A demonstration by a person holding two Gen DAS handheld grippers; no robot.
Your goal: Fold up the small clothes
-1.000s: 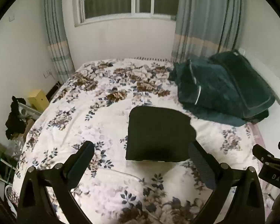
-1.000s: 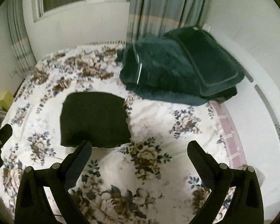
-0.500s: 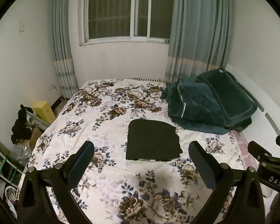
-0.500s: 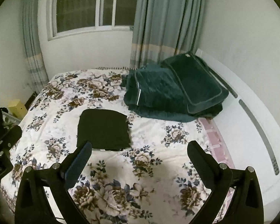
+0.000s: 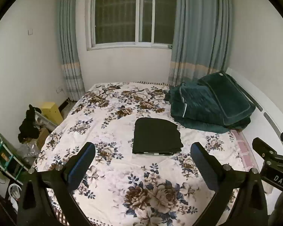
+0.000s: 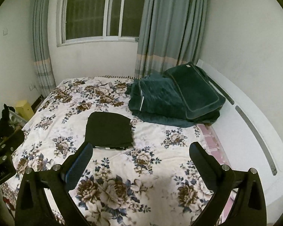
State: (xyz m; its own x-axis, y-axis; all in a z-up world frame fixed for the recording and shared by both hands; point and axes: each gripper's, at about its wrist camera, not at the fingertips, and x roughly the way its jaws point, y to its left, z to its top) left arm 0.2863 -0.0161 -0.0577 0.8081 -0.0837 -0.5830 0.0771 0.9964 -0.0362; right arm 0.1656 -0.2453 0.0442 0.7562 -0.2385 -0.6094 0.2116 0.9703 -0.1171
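Clutter (image 5: pixel 31 124) crowds the floor at the bed's (image 5: pixel 111 171) left edge; flowered bedding lies bare in the middle, green blankets (image 5: pixel 211 109) piled far right. Both left gripper (image 5: pixel 142 166) and right gripper (image 6: pixel 141 164) hang with jaws spread, empty, above the near edge, the folded black garment (image 5: pixel 155 136) lying flat beyond them.

Folded black garment (image 5: pixel 156 137) lying flat on the bed (image 5: pixel 111 169)

It is a plain dark piece folded into a compact, roughly square packet — top corners rounded, near edge straight. At that near edge the layers show, with a thin strip of lighter fabric peeking out beneath. It lies flat on the floral bedspread near the middle of the bed, nothing touching it. In the left wrist view it sits just right of centre; in the right wrist view the same packet (image 6: pixel 109 130) lies toward 10 o'clock from centre.
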